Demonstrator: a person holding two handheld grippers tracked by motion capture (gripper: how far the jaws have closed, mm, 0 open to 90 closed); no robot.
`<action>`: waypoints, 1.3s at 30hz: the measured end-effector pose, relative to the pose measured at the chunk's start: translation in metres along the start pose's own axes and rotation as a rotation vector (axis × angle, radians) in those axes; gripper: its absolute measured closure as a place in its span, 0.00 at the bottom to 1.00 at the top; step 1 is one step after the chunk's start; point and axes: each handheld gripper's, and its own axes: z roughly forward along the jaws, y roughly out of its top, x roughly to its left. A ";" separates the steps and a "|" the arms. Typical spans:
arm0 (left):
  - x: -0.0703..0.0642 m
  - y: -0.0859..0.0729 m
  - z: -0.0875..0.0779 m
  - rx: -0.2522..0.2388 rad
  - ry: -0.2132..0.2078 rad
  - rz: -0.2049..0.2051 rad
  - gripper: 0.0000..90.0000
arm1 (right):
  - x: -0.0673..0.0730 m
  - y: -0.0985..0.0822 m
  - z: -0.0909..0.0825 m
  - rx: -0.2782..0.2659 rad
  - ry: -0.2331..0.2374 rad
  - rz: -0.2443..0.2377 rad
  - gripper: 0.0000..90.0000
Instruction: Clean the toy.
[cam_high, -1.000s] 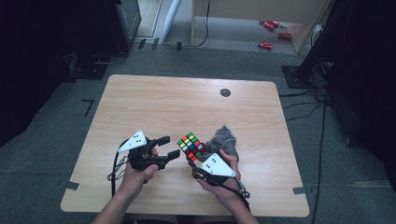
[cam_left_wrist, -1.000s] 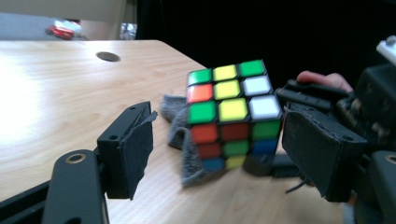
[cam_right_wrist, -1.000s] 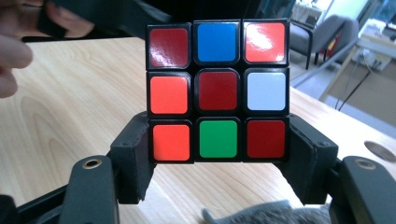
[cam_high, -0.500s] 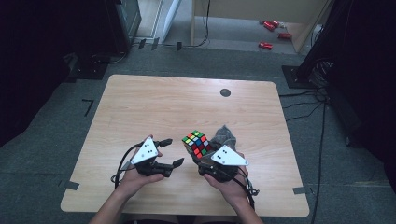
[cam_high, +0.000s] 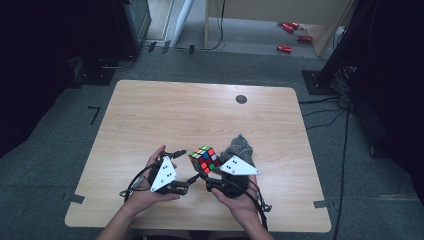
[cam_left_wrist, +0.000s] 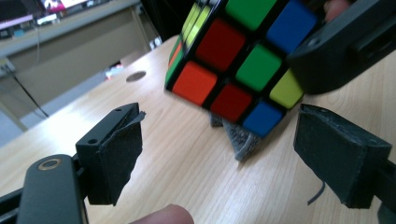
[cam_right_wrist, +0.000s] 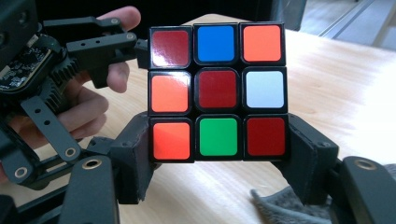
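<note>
The right gripper (cam_high: 204, 176) is clamped on the bottom layer of the puzzle cube (cam_high: 205, 159), holding it above the tabletop (cam_high: 200, 115) near its front edge. Just left of the cube, the left gripper (cam_high: 186, 167) has just been opening; its jaws stand apart with nothing between them. A grey cloth (cam_high: 239, 148) lies beside the cube's right.

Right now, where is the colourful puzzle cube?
In the high view the multicoloured plastic puzzle cube is near the table's front edge, clamped in the right tongs, with a grey cloth just right of it.
</note>
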 end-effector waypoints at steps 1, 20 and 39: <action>-0.001 0.000 0.000 -0.004 0.003 0.010 0.18 | 0.001 0.000 0.000 0.002 0.008 0.009 0.39; -0.014 -0.002 0.001 -0.024 0.022 0.129 0.32 | 0.002 -0.001 0.009 0.073 0.134 0.136 0.39; 0.004 -0.006 -0.001 0.042 0.069 -0.038 0.38 | -0.042 0.009 -0.020 -0.109 0.041 0.150 0.30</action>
